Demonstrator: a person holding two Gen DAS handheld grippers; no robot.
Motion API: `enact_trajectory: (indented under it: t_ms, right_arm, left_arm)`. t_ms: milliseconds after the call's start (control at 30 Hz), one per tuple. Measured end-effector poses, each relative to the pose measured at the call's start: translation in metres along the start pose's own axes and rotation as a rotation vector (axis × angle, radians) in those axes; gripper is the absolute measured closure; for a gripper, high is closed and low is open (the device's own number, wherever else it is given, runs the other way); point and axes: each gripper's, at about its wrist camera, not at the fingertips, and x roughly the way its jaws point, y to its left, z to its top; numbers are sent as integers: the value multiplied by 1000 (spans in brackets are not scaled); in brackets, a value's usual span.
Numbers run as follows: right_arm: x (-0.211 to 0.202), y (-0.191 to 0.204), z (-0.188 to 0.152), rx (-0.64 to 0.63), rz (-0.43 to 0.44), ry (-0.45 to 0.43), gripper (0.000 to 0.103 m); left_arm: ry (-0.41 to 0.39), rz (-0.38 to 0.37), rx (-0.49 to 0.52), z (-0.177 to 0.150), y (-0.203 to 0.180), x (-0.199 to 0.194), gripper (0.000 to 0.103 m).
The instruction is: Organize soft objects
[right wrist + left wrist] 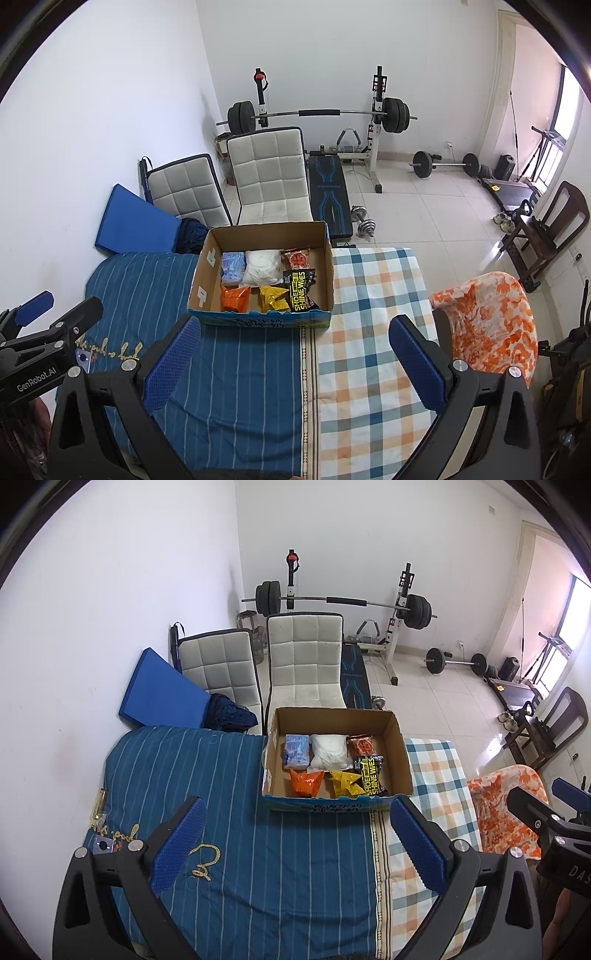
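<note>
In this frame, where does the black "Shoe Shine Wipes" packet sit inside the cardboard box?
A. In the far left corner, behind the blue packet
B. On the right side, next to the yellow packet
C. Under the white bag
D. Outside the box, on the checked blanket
B: the black Shoe Shine Wipes packet lies on the right side of the cardboard box, beside the yellow packet; both grippers hover open and empty.
</note>
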Motion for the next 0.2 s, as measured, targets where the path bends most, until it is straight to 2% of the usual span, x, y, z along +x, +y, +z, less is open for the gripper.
enact_trajectory:
  t_ms: [200]
  right_arm:
    - [0, 2, -1, -3, -3, -3, 0]
  left_arm:
    - [-1, -4, -1, 0, -1, 2, 1]
